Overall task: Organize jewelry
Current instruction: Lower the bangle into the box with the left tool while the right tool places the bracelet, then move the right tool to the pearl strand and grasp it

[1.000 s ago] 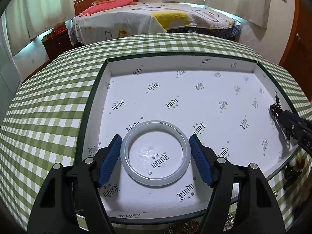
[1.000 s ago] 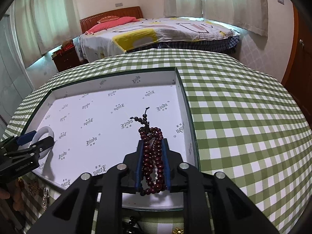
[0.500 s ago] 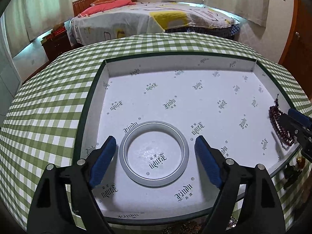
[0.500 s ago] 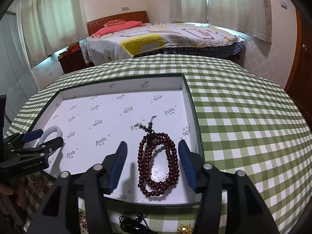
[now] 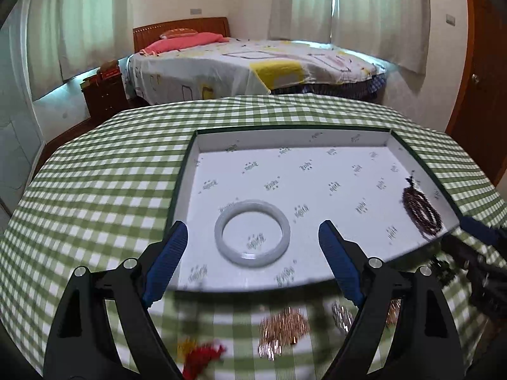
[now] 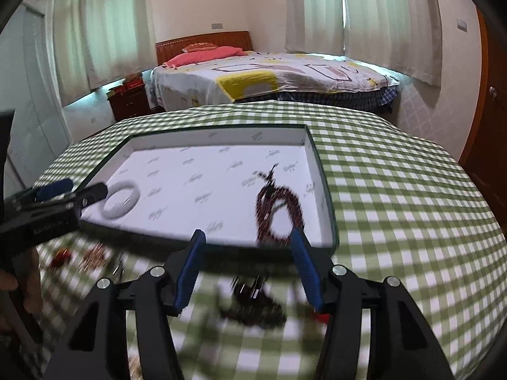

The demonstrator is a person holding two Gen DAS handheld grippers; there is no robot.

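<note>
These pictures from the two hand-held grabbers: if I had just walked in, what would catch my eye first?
Probably the shallow white tray on the green checked tablecloth, with a pale bangle lying at its left side and a coil of dark red beads at its right. Both the left gripper and the right gripper hang open and empty near the tray's front edge. A bed stands behind.

Right gripper (image 6: 248, 267) spread wide at bottom centre, dark bead bracelet (image 6: 279, 213) lying in white tray (image 6: 221, 134) just above it.
</note>
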